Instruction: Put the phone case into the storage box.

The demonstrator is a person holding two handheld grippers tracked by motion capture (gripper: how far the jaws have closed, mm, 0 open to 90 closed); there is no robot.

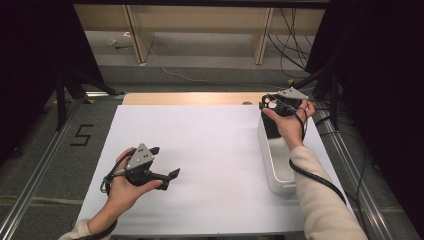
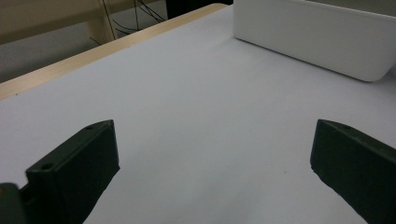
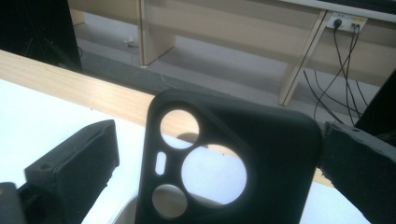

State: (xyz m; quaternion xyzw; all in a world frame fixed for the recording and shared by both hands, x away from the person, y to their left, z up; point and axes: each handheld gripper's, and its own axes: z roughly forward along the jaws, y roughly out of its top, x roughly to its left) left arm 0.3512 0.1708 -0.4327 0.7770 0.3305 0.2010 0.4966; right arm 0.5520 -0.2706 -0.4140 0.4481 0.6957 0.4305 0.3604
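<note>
A black phone case (image 3: 233,163) stands upright at the white tray's (image 1: 276,172) far end, between the right hand-held gripper's (image 1: 274,103) wide-open jaws, apparently unpinched. Left hand-held gripper (image 1: 165,162), well left of the tray, gapes empty.

A black soft-plastic phone case (image 3: 233,163) stands upright at the far end of a white rectangular plastic bin (image 1: 278,165), which sits along the right edge of the white-covered table (image 1: 210,150). The right gripper (image 1: 274,105) hovers there; the left gripper (image 1: 165,162) hangs over the near left, well apart.
</note>
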